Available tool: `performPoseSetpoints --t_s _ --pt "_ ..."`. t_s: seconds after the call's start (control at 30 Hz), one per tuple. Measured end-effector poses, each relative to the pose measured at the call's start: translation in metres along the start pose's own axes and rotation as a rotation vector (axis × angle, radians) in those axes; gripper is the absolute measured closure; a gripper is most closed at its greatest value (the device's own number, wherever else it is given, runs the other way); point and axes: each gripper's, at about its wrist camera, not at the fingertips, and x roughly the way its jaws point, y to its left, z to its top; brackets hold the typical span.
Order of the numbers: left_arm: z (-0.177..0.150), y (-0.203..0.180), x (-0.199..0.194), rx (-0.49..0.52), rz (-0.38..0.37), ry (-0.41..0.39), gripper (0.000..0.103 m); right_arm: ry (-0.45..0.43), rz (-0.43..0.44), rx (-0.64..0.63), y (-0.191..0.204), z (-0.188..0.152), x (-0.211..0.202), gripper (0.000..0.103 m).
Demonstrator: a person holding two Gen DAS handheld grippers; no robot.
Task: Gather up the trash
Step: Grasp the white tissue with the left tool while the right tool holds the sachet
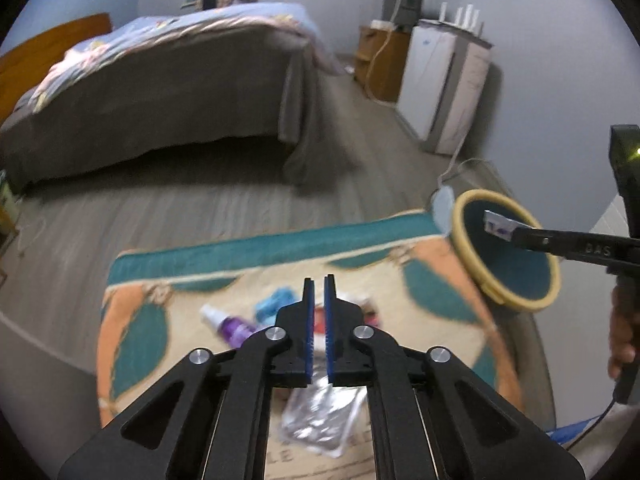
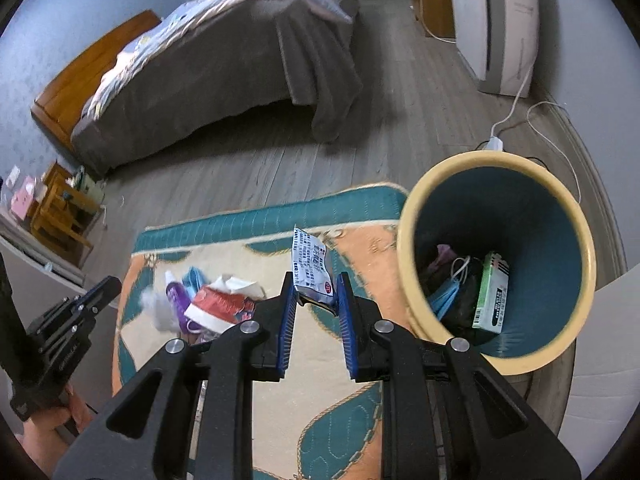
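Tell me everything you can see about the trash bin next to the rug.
The trash bin is round, with a thick cream-yellow rim and a dark teal inside, apparently plastic. It stands open by the corner of the rug, no lid in sight. Inside lie a green and white box, a blue face mask, a white cord and dark, unclear scraps. The right gripper holds a small printed packet just left of it, not touching it.

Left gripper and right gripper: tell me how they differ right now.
The left gripper is shut with nothing between its pads; the right gripper is clamped on a printed packet. The left gripper hangs over the litter on the rug; the right gripper is beside the yellow-rimmed bin. Both are black with blue pads and point downward.
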Motion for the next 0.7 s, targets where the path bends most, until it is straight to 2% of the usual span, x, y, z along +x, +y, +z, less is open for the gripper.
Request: performPoseSetpoints --t_s 0.13,0.2,0.37,0.4,0.47,0.5,0.53,0.7 --pt "0.006 -0.021 0.004 0.042 -0.012 -0.001 0.099 -0.029 -0.012 0.01 -0.016 0.005 -0.013 0.083" --pt "0.004 -0.021 0.01 0.048 0.01 0.014 0.099 -0.025 -0.008 0.009 -0.022 0.006 -0.015 0.083" --pt "-0.028 0.009 0.034 -0.03 0.078 0.158 0.094 -0.002 0.005 -0.04 -0.022 0.01 -0.016 0.083" --pt "-0.035 0.014 0.037 -0.036 0.095 0.182 0.09 -0.002 -0.003 -0.057 -0.021 0.011 -0.016 0.083" --pt "-0.054 0.026 0.044 -0.044 0.139 0.239 0.074 0.0 -0.012 -0.077 -0.02 0.014 -0.014 0.083" --pt "-0.061 0.031 0.047 -0.051 0.155 0.262 0.062 0.003 -0.005 -0.068 -0.021 0.015 -0.013 0.083" --pt "-0.069 0.037 0.051 -0.064 0.174 0.284 0.058 0.006 0.008 -0.05 -0.023 0.016 -0.013 0.083" --pt "-0.102 0.062 0.073 -0.149 0.183 0.41 0.057 0.024 0.063 -0.02 -0.019 0.013 -0.009 0.083"
